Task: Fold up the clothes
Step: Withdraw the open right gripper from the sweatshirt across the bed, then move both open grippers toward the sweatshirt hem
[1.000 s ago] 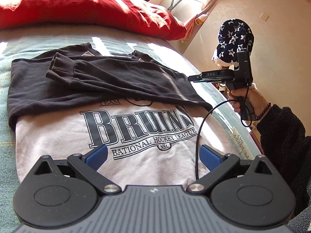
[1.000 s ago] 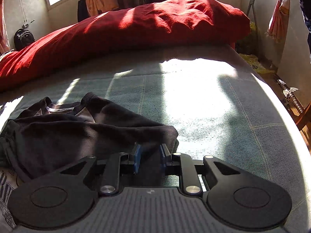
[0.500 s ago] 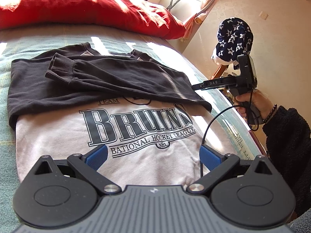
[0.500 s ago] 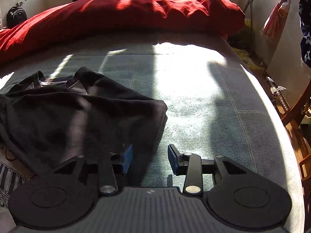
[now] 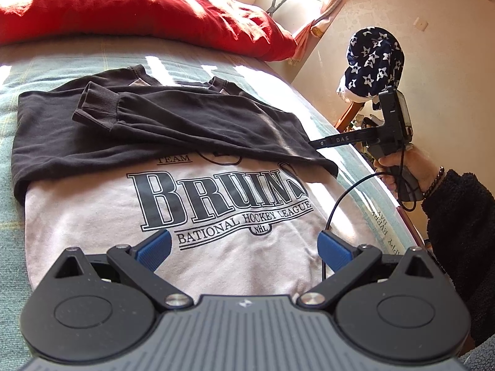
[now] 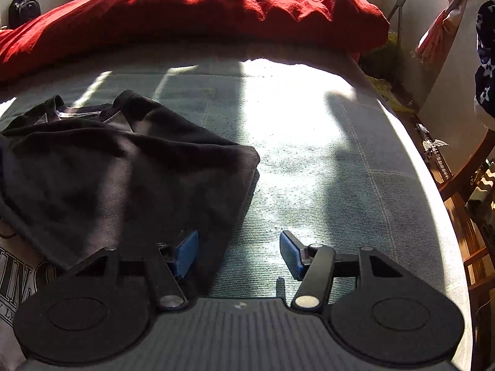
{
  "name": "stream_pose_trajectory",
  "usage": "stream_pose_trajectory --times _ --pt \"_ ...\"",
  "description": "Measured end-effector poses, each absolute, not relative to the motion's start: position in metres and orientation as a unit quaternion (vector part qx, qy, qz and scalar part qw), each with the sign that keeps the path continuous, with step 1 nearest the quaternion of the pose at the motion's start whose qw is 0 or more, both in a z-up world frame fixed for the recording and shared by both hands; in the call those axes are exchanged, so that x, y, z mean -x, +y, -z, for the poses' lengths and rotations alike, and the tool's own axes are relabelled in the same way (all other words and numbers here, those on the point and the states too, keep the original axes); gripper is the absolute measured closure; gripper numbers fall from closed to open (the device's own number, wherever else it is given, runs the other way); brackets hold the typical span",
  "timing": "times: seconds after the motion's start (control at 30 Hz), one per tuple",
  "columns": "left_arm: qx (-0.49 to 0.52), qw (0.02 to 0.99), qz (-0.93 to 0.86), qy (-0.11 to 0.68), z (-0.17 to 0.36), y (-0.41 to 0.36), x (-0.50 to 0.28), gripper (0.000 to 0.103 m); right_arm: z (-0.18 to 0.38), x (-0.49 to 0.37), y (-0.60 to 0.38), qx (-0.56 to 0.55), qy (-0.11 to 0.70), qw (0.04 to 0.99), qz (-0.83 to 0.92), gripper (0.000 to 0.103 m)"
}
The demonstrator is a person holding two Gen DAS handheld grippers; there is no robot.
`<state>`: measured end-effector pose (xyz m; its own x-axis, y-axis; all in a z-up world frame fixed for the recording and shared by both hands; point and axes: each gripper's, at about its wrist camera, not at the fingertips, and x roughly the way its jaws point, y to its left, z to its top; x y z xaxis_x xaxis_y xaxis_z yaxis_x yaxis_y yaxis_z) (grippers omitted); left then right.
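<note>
Sweatshirt flat on bed, black sleeves folded across; left gripper spread wide above hem, right gripper parted, empty.

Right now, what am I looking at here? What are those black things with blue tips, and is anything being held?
There is no robot: a person holds a pair of hand-held tongs in each hand, each carrying a camera that looks along its blue-tipped fingers. One picture is from the left tongs, the other from the right tongs. The left view also shows the right tongs from outside, gripped by the person's hand. On the bed lies a sweatshirt, white-bodied with a BRUINS print, its black sleeves folded across the chest. A red duvet lies beyond. Both tongs are open and hold nothing.
</note>
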<state>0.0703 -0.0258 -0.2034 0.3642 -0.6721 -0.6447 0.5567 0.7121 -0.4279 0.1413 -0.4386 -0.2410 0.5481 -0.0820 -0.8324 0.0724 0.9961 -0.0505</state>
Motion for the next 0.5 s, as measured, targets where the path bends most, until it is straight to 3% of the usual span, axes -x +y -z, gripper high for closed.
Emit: stream_pose_trajectory --times 0.03,0.1,0.23,0.4,0.5 --pt "0.068 0.823 0.373 0.422 0.203 -0.026 -0.070 0.003 0.248 -0.141 -0.436 0.022 0.484 0.874 0.046 0.040" --pt "0.069 0.824 0.375 0.420 0.202 -0.025 -0.069 0.003 0.256 -0.141 -0.437 0.045 0.495 0.865 0.062 0.028" --pt "0.072 0.825 0.376 0.416 0.200 -0.023 -0.068 0.003 0.241 -0.132 -0.445 0.070 0.493 0.860 0.116 0.028" --pt "0.072 0.825 0.376 0.415 0.198 -0.023 -0.067 0.003 0.232 -0.121 -0.428 0.019 0.489 0.871 0.036 0.028" --pt "0.073 0.825 0.379 0.412 0.196 -0.022 -0.066 0.003 0.250 -0.117 -0.424 0.073 0.521 0.849 0.061 0.025"
